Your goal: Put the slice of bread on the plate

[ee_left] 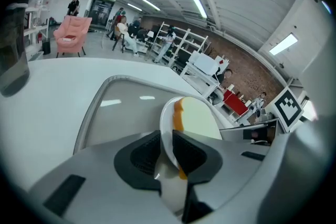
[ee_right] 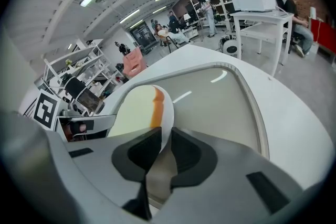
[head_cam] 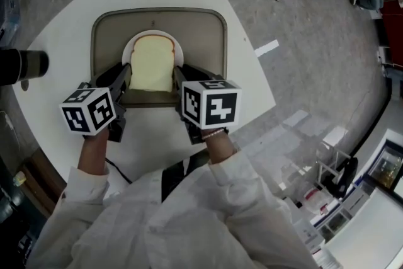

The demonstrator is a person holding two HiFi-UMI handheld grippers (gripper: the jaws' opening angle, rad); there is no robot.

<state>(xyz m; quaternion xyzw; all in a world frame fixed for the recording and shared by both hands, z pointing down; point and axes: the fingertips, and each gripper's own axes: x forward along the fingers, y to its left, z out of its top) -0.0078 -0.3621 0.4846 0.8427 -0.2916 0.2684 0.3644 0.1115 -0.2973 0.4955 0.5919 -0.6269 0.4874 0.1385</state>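
A pale slice of bread [head_cam: 153, 63] with a brown crust lies on a small white plate [head_cam: 155, 35] over the beige tray [head_cam: 211, 31]. My left gripper [head_cam: 126, 77] is shut on the plate's left rim and my right gripper [head_cam: 177, 77] is shut on its right rim. In the left gripper view the plate rim [ee_left: 166, 126] runs between the dark pads of the gripper [ee_left: 167, 152], with the bread [ee_left: 198, 118] just beyond. The right gripper view shows the same: the rim [ee_right: 169, 113] pinched in the gripper [ee_right: 165, 147], bread [ee_right: 134, 110] to its left.
The tray sits on a round white table [head_cam: 56, 104]; the table's edge curves close on the right, with grey floor beyond. A black cylinder [head_cam: 24, 66] lies at the table's left edge. A dark cable [head_cam: 118, 171] crosses the near part of the table.
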